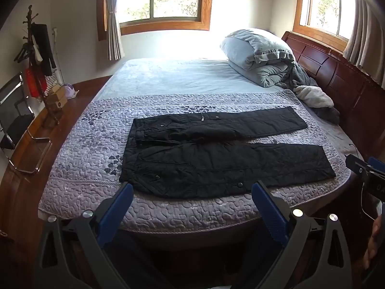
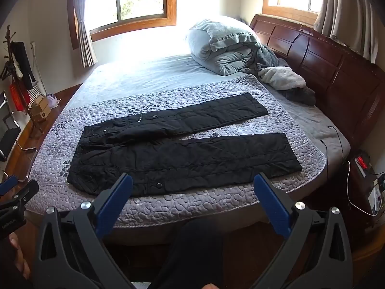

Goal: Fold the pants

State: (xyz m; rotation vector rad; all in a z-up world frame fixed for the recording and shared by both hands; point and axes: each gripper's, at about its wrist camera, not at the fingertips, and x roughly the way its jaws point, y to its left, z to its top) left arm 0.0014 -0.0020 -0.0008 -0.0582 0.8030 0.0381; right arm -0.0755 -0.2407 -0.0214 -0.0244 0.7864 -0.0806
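Right now both tools hang short of the bed's near edge, angled down toward it, neither touching anything. Left tool (image 1: 192, 193) has its jaws spread wide, nothing between them; right tool (image 2: 193, 187) is the same, wide apart and empty.

Black pants (image 1: 216, 154) lie flat on the quilt (image 1: 84, 149) that covers the near part of the bed (image 1: 168, 74), waistband to the left, legs running out to the right w/ a narrow strip of quilt showing between them. Near leg sits close to the bed's front edge, just beyond the tips of both tools. In the left wrist view the left tool lines up w/ the waist and upper near leg; in the right wrist view the right tool frames the middle of the near leg (snap button on the fabric just beyond its left finger). Pants look unfolded, fully laid out.

Farther back: a rolled duvet (image 1: 257, 55) and a crumpled blanket (image 1: 312, 96) against the headboard (image 1: 336, 77). A coat rack (image 1: 36, 55) stands left of the bed.
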